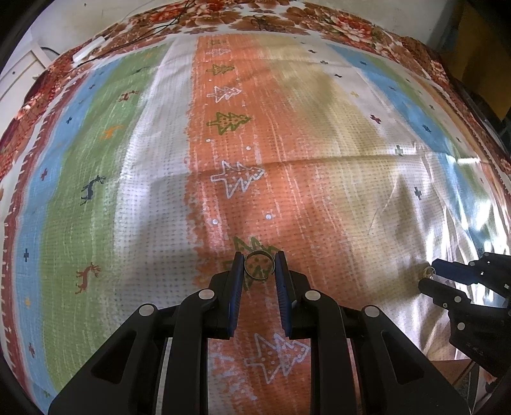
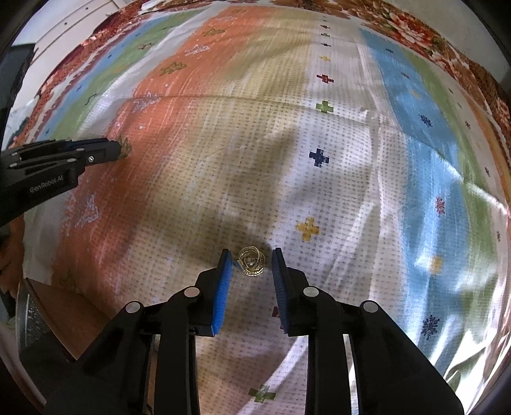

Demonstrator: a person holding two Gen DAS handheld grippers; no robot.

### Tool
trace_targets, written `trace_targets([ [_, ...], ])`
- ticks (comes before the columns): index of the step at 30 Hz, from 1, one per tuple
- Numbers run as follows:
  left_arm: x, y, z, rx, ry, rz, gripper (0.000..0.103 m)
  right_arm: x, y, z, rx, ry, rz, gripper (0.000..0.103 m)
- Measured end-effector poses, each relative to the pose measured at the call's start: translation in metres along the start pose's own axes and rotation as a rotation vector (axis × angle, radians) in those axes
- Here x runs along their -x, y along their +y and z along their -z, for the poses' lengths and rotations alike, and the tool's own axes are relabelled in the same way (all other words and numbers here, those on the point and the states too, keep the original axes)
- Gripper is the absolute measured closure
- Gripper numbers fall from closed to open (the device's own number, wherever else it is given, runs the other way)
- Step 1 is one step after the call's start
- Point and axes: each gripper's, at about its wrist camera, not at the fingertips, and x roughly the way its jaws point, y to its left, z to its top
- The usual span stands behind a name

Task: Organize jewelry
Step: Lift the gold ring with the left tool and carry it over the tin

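Note:
A thin metal ring (image 1: 259,266) lies on the orange stripe of the patterned cloth, between the blue-padded fingers of my left gripper (image 1: 258,262), which is open around it without clearly touching. A small gold coiled jewelry piece (image 2: 251,260) lies on the white stripe between the fingers of my right gripper (image 2: 250,260), also open, with gaps on both sides. The right gripper (image 1: 429,277) shows at the right edge of the left wrist view with the gold piece (image 1: 429,272) at its tips. The left gripper (image 2: 118,150) shows at the left of the right wrist view.
A striped, plastic-covered cloth (image 1: 319,127) with tree, deer and cross motifs covers the table. A floral cloth (image 1: 319,19) borders the far edge. A white adapter with dark cables (image 1: 89,49) lies at the far left. The table's near edge (image 2: 64,313) shows at lower left.

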Motion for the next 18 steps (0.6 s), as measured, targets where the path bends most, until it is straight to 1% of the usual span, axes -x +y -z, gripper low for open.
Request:
trace_targets([
  [2, 0.001, 0.000, 0.000, 0.002, -0.002, 0.001, 0.084, 0.001, 0.001, 0.001, 0.009, 0.000, -0.006, 0.084],
  [18, 0.014, 0.003, 0.003, 0.017, -0.024, 0.013, 0.084, 0.020, 0.003, 0.001, 0.017, -0.036, -0.003, 0.085],
])
